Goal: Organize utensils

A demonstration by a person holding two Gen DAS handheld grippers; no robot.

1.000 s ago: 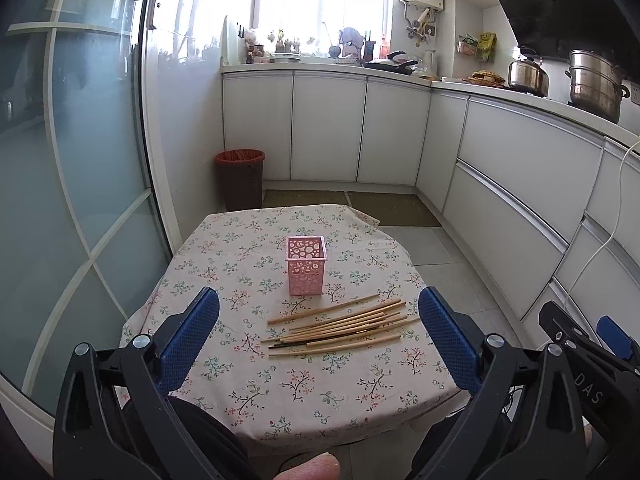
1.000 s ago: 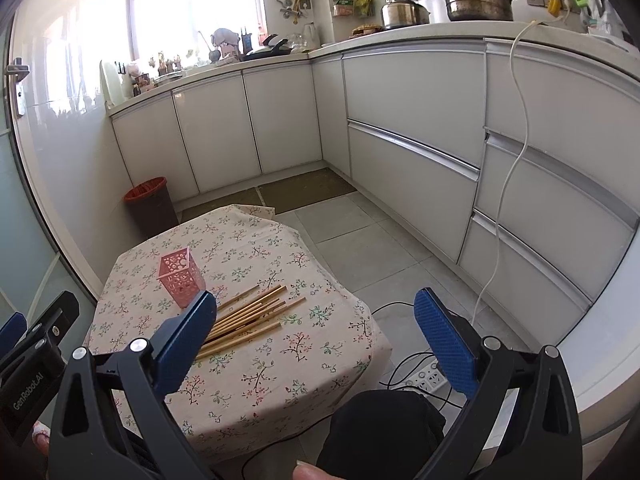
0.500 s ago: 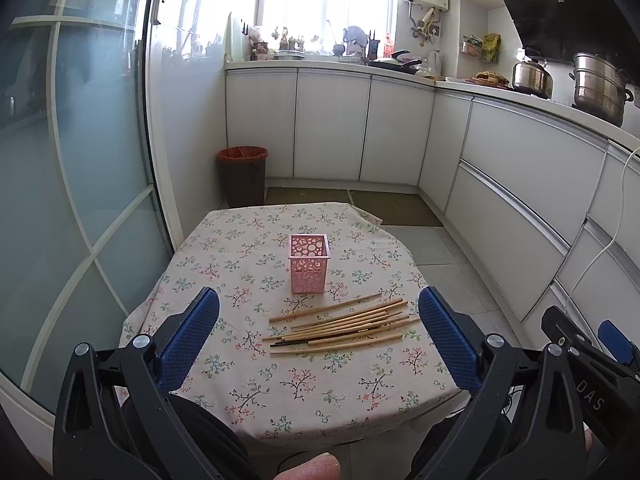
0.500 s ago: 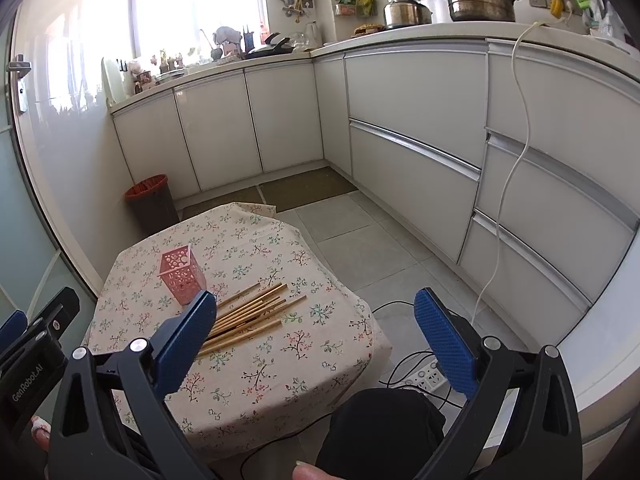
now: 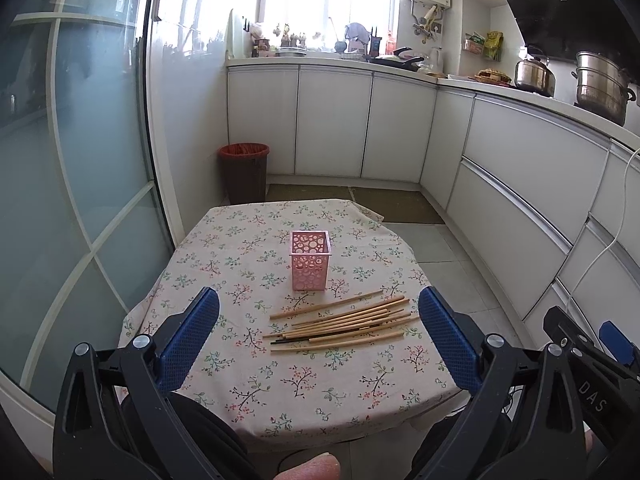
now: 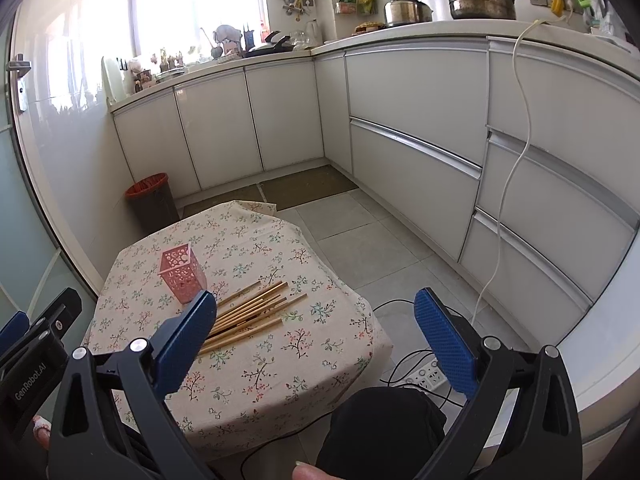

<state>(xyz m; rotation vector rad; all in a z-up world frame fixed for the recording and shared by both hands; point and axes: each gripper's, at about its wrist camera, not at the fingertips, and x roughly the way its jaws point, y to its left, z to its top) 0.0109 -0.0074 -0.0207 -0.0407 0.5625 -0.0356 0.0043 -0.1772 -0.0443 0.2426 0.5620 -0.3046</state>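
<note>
1. Here the left claw (image 5: 318, 338) hangs wide open, holding nothing, above the near edge of the floral counter (image 5: 256, 384).
2. Bamboo chopsticks (image 5: 344, 322) lie loose just near of the upright pink holder (image 5: 309, 260).
3. Only the right view shows the right claw (image 6: 316, 330), equally wide and empty, and a floor power strip (image 6: 428, 378).

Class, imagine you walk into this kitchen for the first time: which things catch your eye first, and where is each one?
The low table with its floral cloth stands out mid-floor, a pink perforated holder upright near its middle. Just in front of the holder lies a loose bundle of wooden chopsticks. Both grippers, left gripper and right gripper, hang open above the table's near edge, holding nothing.
</note>
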